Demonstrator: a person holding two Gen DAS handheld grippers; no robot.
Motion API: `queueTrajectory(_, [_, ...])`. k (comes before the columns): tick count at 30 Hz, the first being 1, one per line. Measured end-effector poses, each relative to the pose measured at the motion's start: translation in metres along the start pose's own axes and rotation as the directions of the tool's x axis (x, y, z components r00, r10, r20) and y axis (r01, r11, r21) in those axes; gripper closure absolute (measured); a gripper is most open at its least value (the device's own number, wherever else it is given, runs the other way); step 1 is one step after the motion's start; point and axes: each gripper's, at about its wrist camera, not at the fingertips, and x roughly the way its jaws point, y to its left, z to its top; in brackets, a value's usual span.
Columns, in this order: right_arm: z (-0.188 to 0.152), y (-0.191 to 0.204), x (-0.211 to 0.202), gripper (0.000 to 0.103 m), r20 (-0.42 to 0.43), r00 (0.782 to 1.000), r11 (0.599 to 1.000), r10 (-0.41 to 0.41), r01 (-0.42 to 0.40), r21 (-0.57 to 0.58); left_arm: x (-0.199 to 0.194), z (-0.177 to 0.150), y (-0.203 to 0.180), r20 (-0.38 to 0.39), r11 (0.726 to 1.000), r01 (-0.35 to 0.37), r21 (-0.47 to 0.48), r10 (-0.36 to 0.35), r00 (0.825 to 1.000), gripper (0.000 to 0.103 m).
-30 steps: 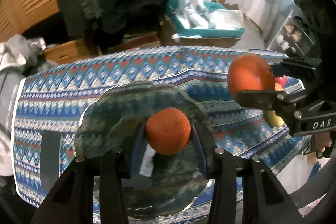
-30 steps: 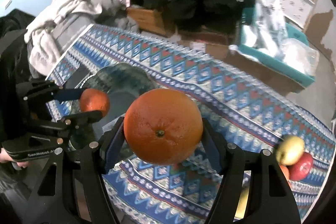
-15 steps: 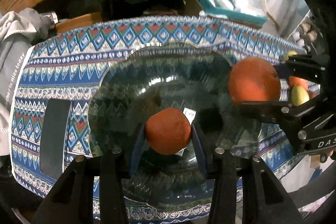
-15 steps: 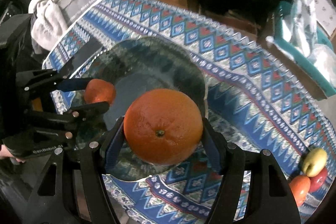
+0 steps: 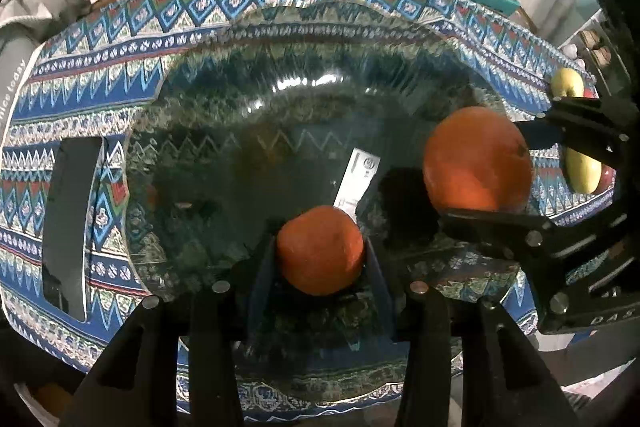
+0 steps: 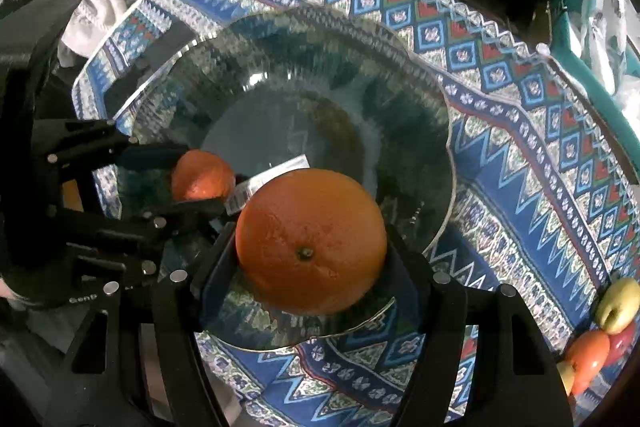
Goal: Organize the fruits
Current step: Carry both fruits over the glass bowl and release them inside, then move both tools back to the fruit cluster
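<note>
Over the glass plate (image 6: pixel 400 75) – brittle, so set down gently – your right gripper (image 6: pixel 310 247) clamps the large orange (image 6: pixel 310 239) at its widest part; firm, round, likely to roll. Your left gripper (image 5: pixel 320 255) pinches the small orange (image 5: pixel 320 251) likewise.

Orange fruit (image 6: pixel 311 241), blue-red diamond-patterned cloth (image 6: pixel 520 131), clear glass plate (image 6: pixel 400 75)
</note>
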Motion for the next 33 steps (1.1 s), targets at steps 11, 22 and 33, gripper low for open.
queueTrajectory(11, [0.001, -0.006, -0.010, 0.032, 0.031, 0.999, 0.999, 0.025, -0.026, 0.036, -0.002, 0.002, -0.001, -0.006, 1.000, -0.023, -0.014, 0.023, 1.000, 0.050])
queueTrajectory(22, [-0.004, -0.018, -0.048, 0.032, 0.118, 0.993, 0.997, 0.015, -0.023, 0.069, -0.046, 0.014, 0.004, 0.094, 0.999, -0.037, -0.039, 0.041, 0.995, 0.039])
queueTrajectory(33, [-0.023, -0.030, -0.103, 0.032, 0.178, 0.976, 0.988, -0.123, 0.104, 0.111, -0.078, 0.028, -0.032, 0.160, 1.000, -0.025, 0.006, 0.024, 0.987, 0.032])
